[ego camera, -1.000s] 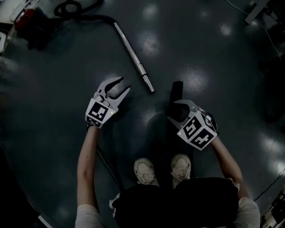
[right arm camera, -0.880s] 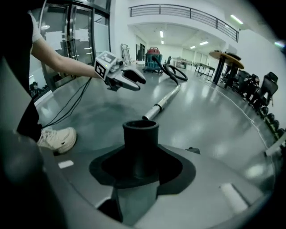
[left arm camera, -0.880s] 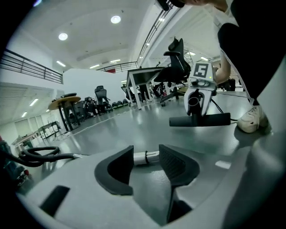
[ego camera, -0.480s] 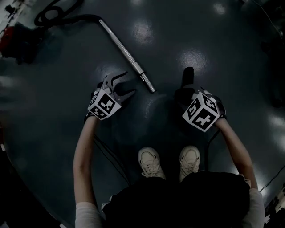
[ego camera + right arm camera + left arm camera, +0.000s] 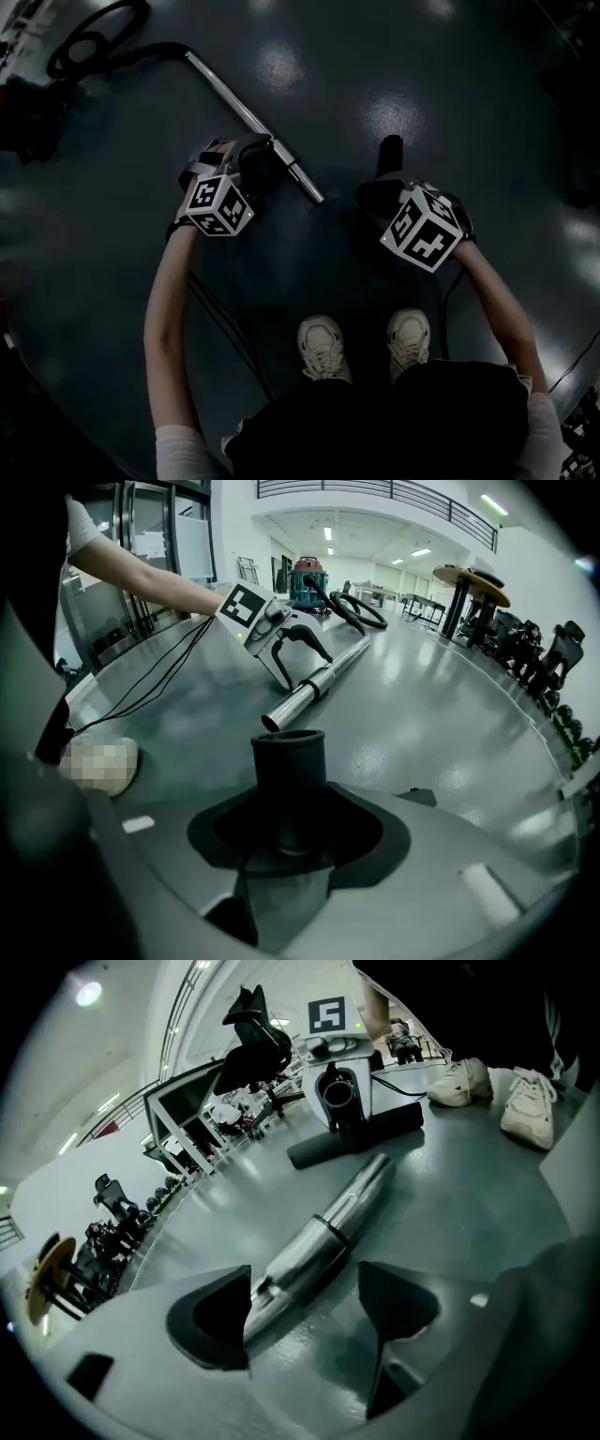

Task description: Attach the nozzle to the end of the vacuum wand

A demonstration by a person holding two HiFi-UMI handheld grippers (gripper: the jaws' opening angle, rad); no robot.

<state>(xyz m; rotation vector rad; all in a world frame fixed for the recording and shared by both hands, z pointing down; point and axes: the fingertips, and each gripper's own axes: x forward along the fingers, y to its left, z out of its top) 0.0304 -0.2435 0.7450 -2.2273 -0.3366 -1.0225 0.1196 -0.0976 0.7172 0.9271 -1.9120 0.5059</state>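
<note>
The wand (image 5: 230, 94) lies on the floor (image 5: 375, 56), running from its hose (image 5: 94, 37) near the far left corner down toward the person's feet, with its open end nearest them. The left gripper (image 5: 305, 1299) has just been opening and now stands wide astride the wand, a little back from that end. One pad is close against the metal and the other is clear of it, so nothing is gripped yet. The right gripper (image 5: 286, 836) is clamped on the black nozzle (image 5: 288, 780), held just beside the wand's open end.

To do this step well, I would close squarely on the tube behind its collar and lift the end off the floor. Then line the nozzle's mouth up with the tube's axis before pushing.

No bin or box shows. The red vacuum cleaner (image 5: 307, 574) stands far off.
</note>
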